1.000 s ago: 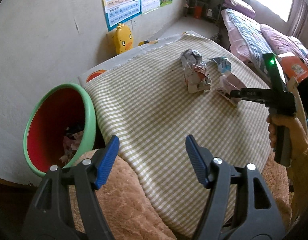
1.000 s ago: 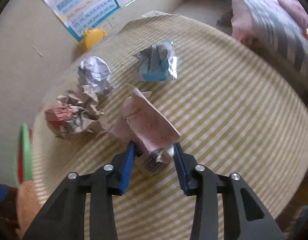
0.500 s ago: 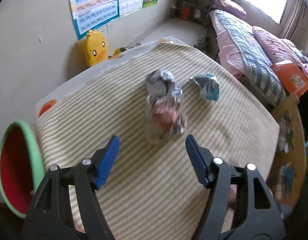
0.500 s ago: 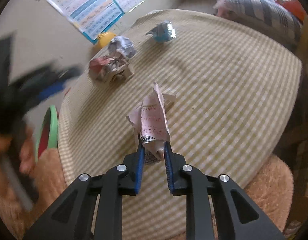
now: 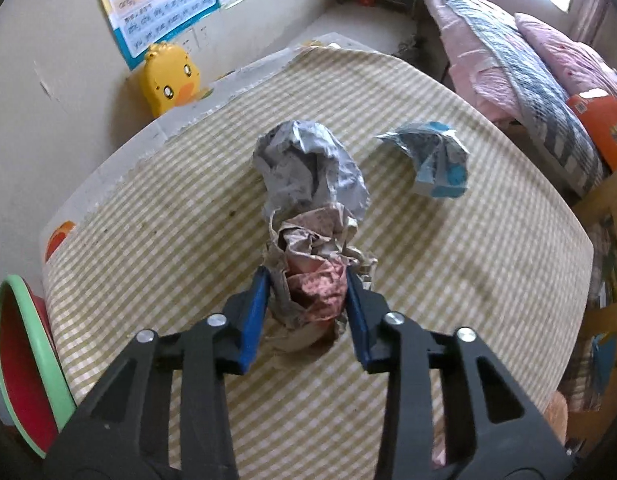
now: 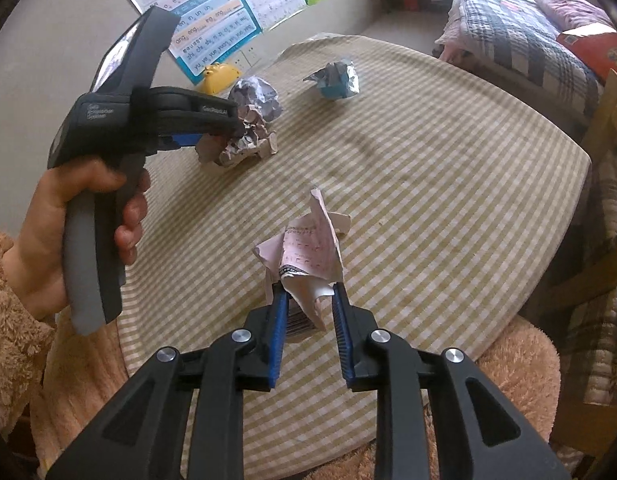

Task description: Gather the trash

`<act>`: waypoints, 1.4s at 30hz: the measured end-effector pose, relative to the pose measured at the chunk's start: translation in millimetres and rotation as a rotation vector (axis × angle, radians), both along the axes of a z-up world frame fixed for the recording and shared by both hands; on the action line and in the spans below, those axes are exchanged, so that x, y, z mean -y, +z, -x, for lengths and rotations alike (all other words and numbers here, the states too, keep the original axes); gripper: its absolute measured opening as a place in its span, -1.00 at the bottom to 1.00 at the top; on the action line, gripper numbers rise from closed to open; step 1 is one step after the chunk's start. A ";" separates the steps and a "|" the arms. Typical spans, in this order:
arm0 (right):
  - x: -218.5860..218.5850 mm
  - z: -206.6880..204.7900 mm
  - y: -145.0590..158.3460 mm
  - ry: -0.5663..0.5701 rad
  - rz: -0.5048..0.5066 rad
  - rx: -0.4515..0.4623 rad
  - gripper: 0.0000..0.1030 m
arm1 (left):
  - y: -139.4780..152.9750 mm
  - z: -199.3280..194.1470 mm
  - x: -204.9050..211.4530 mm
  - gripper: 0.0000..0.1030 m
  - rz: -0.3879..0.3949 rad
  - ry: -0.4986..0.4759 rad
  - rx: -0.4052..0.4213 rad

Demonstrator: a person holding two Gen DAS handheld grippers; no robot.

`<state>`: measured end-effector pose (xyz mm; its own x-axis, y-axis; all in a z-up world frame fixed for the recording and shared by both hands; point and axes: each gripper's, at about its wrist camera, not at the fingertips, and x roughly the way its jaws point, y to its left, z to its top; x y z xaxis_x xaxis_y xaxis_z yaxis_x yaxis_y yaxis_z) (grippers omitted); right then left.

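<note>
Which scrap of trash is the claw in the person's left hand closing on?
On the checked tablecloth, two crumpled wads touch mid-table. The left claw, its jaws just closing, straddles the nearer pinkish-brown wad, not the grey wad or blue-and-silver wrapper.

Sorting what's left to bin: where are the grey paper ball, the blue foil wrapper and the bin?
grey paper ball (image 5: 308,164), left wrist view, crumpled top.
blue foil wrapper (image 5: 432,160), left wrist view, middle.
bin (image 5: 4,312), left wrist view, green rim.
</note>
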<state>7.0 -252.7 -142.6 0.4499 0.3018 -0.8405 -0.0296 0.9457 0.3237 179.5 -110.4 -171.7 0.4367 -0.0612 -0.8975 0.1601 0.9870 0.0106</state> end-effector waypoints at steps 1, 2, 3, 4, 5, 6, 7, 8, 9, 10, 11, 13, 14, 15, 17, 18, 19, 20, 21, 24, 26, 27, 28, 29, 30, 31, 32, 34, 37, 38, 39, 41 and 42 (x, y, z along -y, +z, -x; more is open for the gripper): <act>-0.3 -0.3 -0.2 0.002 0.000 0.000 -0.57 | 2.7 4.4 -3.0 -0.35 0.010 0.000 0.008; -0.6 -0.8 -0.6 0.004 -0.001 -0.001 -0.57 | 4.6 7.8 -6.2 -0.36 0.027 0.005 0.012; -0.7 -0.3 -0.7 0.006 -0.002 -0.002 -0.57 | 7.4 13.6 -12.3 -0.36 0.058 0.017 0.011; -0.7 0.4 -0.9 0.007 -0.003 -0.002 -0.57 | 8.9 16.3 -15.3 -0.37 0.078 0.025 0.010; -0.9 0.2 -1.4 0.008 -0.005 -0.003 -0.55 | 11.0 20.2 -19.4 -0.37 0.098 0.034 0.008; -1.2 0.0 -2.1 0.009 -0.006 -0.006 -0.54 | 13.3 25.2 -24.6 -0.37 0.118 0.044 0.007; -1.3 -0.4 -3.0 0.010 -0.007 -0.009 -0.52 | 16.4 33.3 -32.8 -0.37 0.142 0.060 0.008; -1.6 -0.6 -3.9 0.010 -0.008 -0.011 -0.47 | 18.2 35.8 -36.1 -0.37 0.151 0.070 0.009; -2.1 -1.0 -4.5 0.010 -0.008 -0.013 -0.45 | 20.2 40.9 -41.0 -0.37 0.161 0.081 0.009; -2.4 -1.5 -5.7 0.010 -0.009 -0.017 -0.41 | 22.6 47.0 -47.1 -0.37 0.173 0.096 0.012; -3.1 -2.1 -7.1 0.010 -0.009 -0.022 -0.41 | 24.6 51.9 -51.5 -0.37 0.178 0.106 0.017; -4.3 -3.7 -9.9 0.011 -0.008 -0.031 -0.36 | 29.1 62.4 -59.2 -0.37 0.178 0.115 0.031; -4.7 -3.6 -10.4 0.010 -0.007 -0.033 -0.28 | 31.3 67.2 -62.1 -0.37 0.177 0.115 0.034; -5.0 -3.5 -10.9 0.009 -0.005 -0.035 -0.22 | 32.2 71.7 -64.2 -0.37 0.174 0.113 0.034; -5.4 -4.1 -11.5 0.006 0.000 -0.036 -0.11 | 32.0 83.8 -67.8 -0.37 0.151 0.104 0.036; -5.5 -4.4 -11.7 0.003 0.000 -0.037 -0.11 | 31.4 88.8 -68.8 -0.37 0.136 0.099 0.040; -5.4 -4.8 -12.1 0.001 0.002 -0.040 -0.05 | 30.0 94.6 -69.5 -0.36 0.115 0.095 0.047; -5.0 -6.1 -12.8 -0.003 0.000 -0.044 0.05 | 27.9 98.7 -69.7 -0.36 0.098 0.093 0.049; -4.4 -7.2 -13.5 -0.009 -0.001 -0.047 0.08 | 25.0 101.8 -69.6 -0.36 0.087 0.089 0.045; -1.4 -12.5 -17.3 -0.022 -0.008 -0.066 0.16 | 12.7 105.6 -67.8 -0.33 0.071 0.080 0.007; -1.0 -14.6 -18.8 -0.017 -0.024 -0.085 0.28 | 7.2 105.8 -65.2 -0.28 0.066 0.075 -0.012; -0.4 -14.5 -18.2 -0.016 -0.036 -0.086 0.28 | 6.4 105.8 -64.2 -0.26 0.065 0.073 -0.013; 0.5 -14.4 -17.0 -0.015 -0.047 -0.085 0.30 | 6.4 106.1 -63.1 -0.20 0.065 0.070 -0.013; 1.4 -13.6 -15.7 -0.015 -0.053 -0.087 0.34 | 6.7 106.8 -62.3 -0.11 0.064 0.069 -0.011; 2.7 -13.3 -14.6 -0.016 -0.060 -0.088 0.37 | 7.0 107.1 -62.0 -0.06 0.065 0.069 -0.010; 4.8 -12.9 -13.2 -0.018 -0.069 -0.090 0.40 | 7.5 107.7 -61.8 0.04 0.067 0.070 -0.009; 8.4 -12.3 -11.3 -0.023 -0.084 -0.092 0.41 | 7.6 108.0 -61.9 0.13 0.067 0.073 -0.008; 14.5 -11.9 -8.6 -0.028 -0.104 -0.098 0.44 | 7.3 108.4 -62.0 0.17 0.072 0.078 -0.009; 27.3 -10.4 -4.1 -0.051 -0.147 -0.107 0.44 | 6.5 108.2 -62.8 0.26 0.085 0.078 -0.012; 31.8 -10.5 -1.8 -0.064 -0.156 -0.105 0.44 | 6.1 108.2 -62.8 0.27 0.091 0.076 -0.011; 34.3 -11.6 0.6 -0.070 -0.151 -0.100 0.44 | 5.3 108.2 -62.6 0.28 0.093 0.074 -0.012; 33.3 -16.6 2.5 -0.058 -0.127 -0.099 0.44 | 2.4 106.9 -61.6 0.29 0.090 0.073 -0.019; 31.4 -19.4 2.4 -0.050 -0.118 -0.100 0.44 | 2.1 106.2 -61.4 0.29 0.089 0.075 -0.020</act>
